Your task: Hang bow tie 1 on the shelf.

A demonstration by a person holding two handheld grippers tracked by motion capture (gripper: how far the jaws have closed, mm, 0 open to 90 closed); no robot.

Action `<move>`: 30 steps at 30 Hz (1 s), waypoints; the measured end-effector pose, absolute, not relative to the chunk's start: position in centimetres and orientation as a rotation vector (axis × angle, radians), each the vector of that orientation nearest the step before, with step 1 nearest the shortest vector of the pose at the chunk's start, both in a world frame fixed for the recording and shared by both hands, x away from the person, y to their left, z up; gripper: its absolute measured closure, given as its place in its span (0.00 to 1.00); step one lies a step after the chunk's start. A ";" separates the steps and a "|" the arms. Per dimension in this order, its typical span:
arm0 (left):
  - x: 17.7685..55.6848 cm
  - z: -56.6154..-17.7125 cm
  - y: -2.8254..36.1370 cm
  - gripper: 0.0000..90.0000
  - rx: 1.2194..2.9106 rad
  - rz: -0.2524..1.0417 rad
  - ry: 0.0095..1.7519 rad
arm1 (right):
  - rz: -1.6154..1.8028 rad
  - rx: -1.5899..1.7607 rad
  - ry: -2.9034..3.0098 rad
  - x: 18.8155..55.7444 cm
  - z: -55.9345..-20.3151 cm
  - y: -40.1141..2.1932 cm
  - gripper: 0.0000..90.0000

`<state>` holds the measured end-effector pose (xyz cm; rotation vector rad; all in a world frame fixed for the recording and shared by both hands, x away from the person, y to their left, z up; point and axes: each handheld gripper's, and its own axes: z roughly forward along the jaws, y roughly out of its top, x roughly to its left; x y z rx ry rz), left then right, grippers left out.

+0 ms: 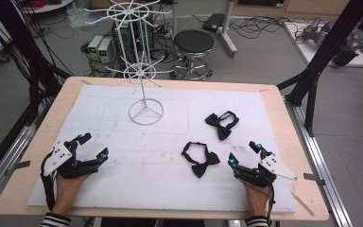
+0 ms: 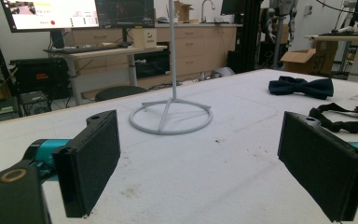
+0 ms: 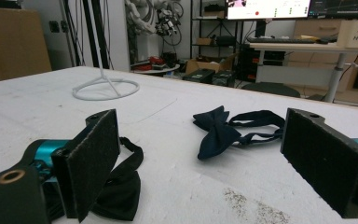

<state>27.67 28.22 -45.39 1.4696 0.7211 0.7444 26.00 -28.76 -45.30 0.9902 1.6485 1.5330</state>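
1. Left gripper (image 1: 92, 146): black frame, teal-tipped jaws, grey three-cornered plate, black cable.
2. Right gripper (image 1: 245, 153): same build.
3. Jaw pads (image 2: 95, 161): flat, black, rough.
4. Sleeves (image 1: 55, 220): black-and-white striped.

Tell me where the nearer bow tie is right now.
In the high view, the nearer bow tie lies flat on the white mat at right of centre, just left of the open right gripper, with the other bow tie beyond it.

A white wire rack (image 1: 144, 71) stands on the white mat (image 1: 123, 179) at the table's (image 1: 23, 189) far side; a black stool (image 1: 194, 45) sits beyond.
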 end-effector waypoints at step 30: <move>27.6 -45.4 28.4 0.15 1.454 0.740 0.722 | 1.567 1.012 1.663 26.3 -45.1 -29.2 0.12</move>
